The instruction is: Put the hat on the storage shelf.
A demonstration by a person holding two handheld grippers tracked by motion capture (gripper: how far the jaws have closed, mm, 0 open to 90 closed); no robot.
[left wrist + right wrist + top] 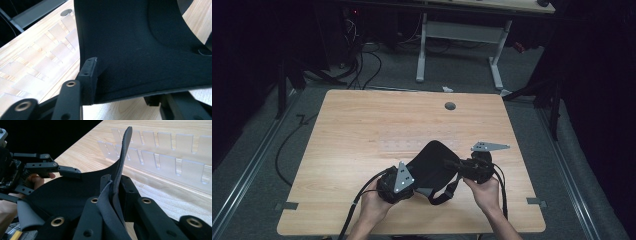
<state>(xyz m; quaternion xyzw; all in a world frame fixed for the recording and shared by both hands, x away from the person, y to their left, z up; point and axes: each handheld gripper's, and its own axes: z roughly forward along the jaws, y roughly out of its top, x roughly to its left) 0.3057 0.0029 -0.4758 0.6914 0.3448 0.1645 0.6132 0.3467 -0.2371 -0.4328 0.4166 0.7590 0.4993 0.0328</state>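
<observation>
You had the black pad (432,162) stretched between your two hands, near the front edge of the tabletop (362,125) and a little right of its middle. Your left gripper (396,186) was clamped on the pad's near-left edge; in the left gripper view the jaws pinched the felt (140,45) from both sides, and the sheet rose up and away from them. Your right gripper (464,167) was clenched on the pad's right edge, and in the right gripper view the cloth (117,182) stood on edge between the jaws, with a thin tongue pointing up toward the far side.

The pad's long axis ran from near-left to far-right, roughly along the line joining the two grippers, and it curled upward off the wood and did not lie flat. Neither hand was nearer; each held its own end. A strap (447,192) hung from the pad's near side, between your hands, and lay on the wood.

The tabletop was pale wood with a clear slotted rack (172,152) just beyond the pad and a grey grommet (450,106) at the far side. The room around was dark, with cables (362,65) on the floor and another desk (462,35) beyond.
</observation>
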